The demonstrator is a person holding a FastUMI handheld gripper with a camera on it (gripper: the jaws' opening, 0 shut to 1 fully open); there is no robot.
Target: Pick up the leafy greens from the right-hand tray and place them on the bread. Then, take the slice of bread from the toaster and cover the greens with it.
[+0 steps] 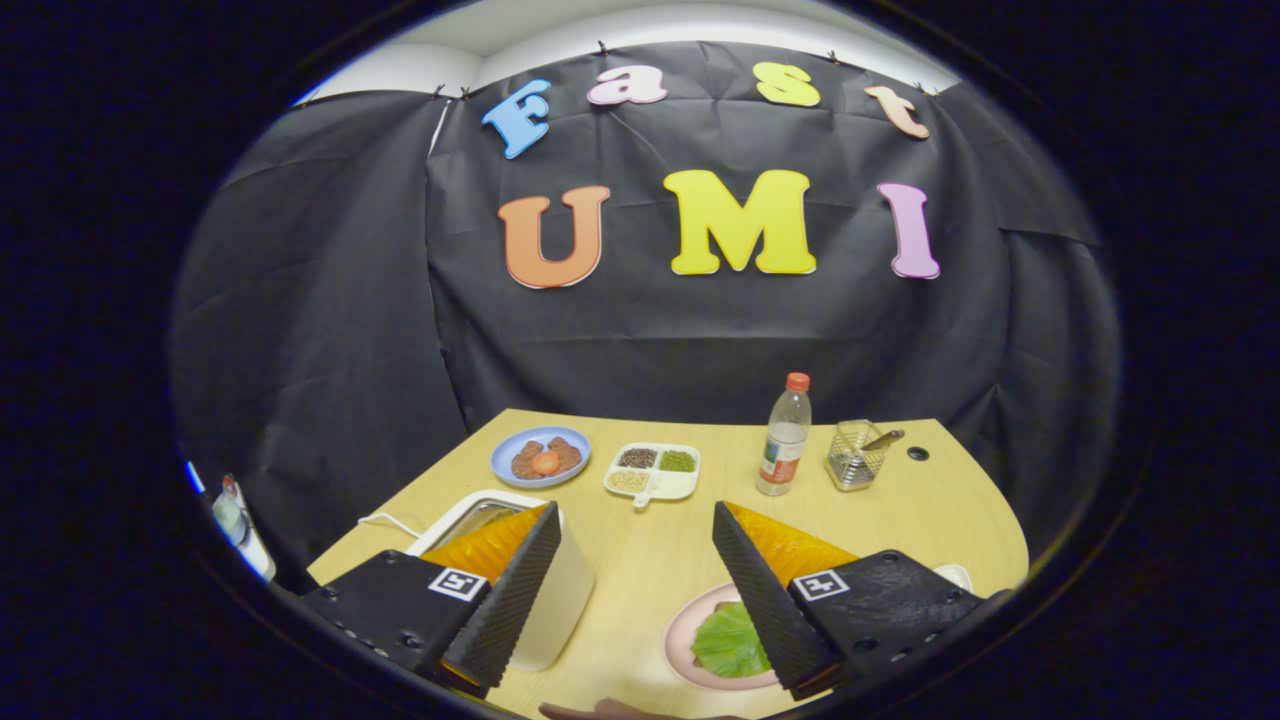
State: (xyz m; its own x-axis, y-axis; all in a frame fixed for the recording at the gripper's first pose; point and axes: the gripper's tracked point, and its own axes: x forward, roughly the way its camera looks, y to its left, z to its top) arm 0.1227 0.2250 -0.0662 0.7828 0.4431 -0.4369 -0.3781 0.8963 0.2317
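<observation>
Gripper view: the gripper [635,545] was held above the near part of the tabletop [650,560], fingers spread wide, nothing held between them. The leafy greens [728,640] were seen lying on a pink plate [680,625] at the near edge of the tabletop, just beside the inner side of the right finger and partly hidden behind it. Whether bread lay under the greens could not be told. A white toaster [555,600] was seen near the near left corner, mostly covered by the left finger; its slot [480,518] was glimpsed, the contents could not be made out. A white cord [385,522] was seen running off its left side. Beyond the fingers, toward the far edge, a blue plate [540,456] with brown pieces and a tomato-like item was noted, then a white divided tray [653,471] with grains and something green just right of it. A clear bottle with red cap [785,436] was seen standing upright further right, and a wire mesh holder [856,454] with a utensil beside that, near the far right corner. A small dark hole [917,453] was noted in the tabletop by that corner.
</observation>
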